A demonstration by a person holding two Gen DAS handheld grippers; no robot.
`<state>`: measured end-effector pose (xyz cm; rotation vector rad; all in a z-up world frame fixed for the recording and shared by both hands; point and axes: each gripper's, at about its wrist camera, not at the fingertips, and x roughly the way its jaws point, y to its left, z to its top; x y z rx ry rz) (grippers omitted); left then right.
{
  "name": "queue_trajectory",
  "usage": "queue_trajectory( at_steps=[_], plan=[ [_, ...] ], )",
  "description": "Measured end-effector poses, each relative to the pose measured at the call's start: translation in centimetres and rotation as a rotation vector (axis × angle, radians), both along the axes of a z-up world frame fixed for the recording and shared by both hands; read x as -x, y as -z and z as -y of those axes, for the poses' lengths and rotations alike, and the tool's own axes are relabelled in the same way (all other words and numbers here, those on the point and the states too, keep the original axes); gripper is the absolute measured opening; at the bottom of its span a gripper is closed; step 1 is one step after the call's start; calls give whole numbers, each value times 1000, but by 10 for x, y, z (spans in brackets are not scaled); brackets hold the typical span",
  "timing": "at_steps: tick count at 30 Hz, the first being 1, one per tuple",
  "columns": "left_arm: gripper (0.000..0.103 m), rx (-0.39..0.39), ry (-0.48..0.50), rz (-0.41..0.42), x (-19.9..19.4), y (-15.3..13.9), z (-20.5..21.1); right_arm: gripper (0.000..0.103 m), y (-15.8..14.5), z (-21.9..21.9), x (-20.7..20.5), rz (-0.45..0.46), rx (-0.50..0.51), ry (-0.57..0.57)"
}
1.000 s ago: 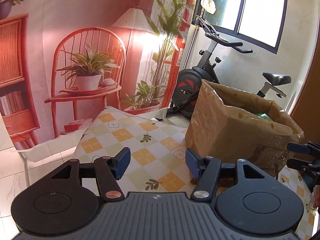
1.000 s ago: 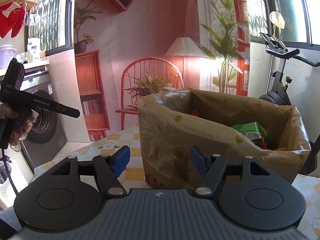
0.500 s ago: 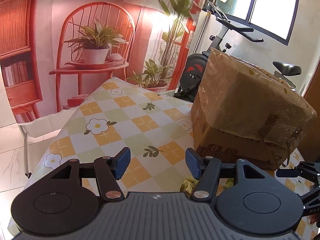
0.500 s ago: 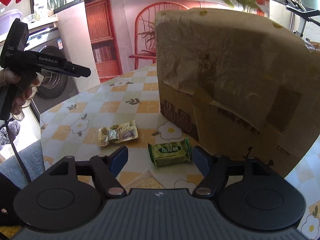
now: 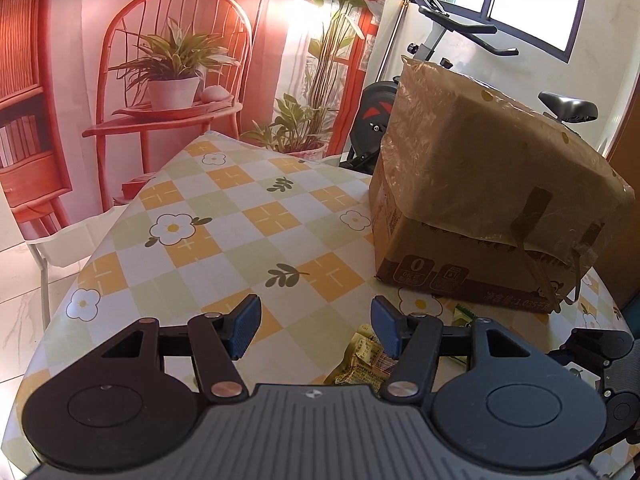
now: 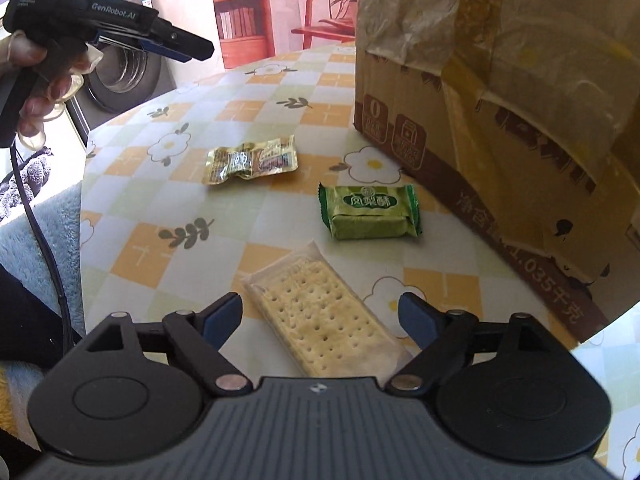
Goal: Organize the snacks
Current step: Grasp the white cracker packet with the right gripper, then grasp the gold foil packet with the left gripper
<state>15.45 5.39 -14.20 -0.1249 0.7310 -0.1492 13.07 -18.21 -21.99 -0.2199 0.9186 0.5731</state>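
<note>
Checkered, flower-printed cloth covers the table [image 6: 256,112] I am working over, with a printed backdrop of a red chair and potted plants behind it. My right gripper [image 6: 320,316] points down at the cloth, its jaws opening, and a clear-wrapped cracker pack [image 6: 320,316] lies flat on the cloth below the gap between the blue pads, touching neither. Just beyond it sits a green snack packet [image 6: 370,210], and to its left, a little farther off, a crumpled gold snack packet [image 6: 252,160]. A plastic-lined cardboard box [image 6: 500,100] stands on the table to the right of all three. My left gripper [image 5: 316,328] hovers over the cloth with its jaws apart and nothing between them; from its camera I see the gold packet partly hidden behind its right finger.
</note>
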Motion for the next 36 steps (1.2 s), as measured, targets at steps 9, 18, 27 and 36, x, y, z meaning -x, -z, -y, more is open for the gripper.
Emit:
queue_trajectory(
  at_steps=[9, 18, 27, 36],
  plan=[
    [63, -22, 26, 1, -3, 3, 12, 80, 15, 20, -9, 63, -30, 170],
    [63, -56, 65, 20, -4, 9, 33, 68, 17, 37, 8, 181, -52, 403],
    [63, -117, 128, 20, -6, 22, 50, 49, 13, 39, 12, 177, -55, 414],
    [71, -193, 309, 3, -10, 57, 67, 49, 20, 44, 4, 200, -75, 453]
  ],
)
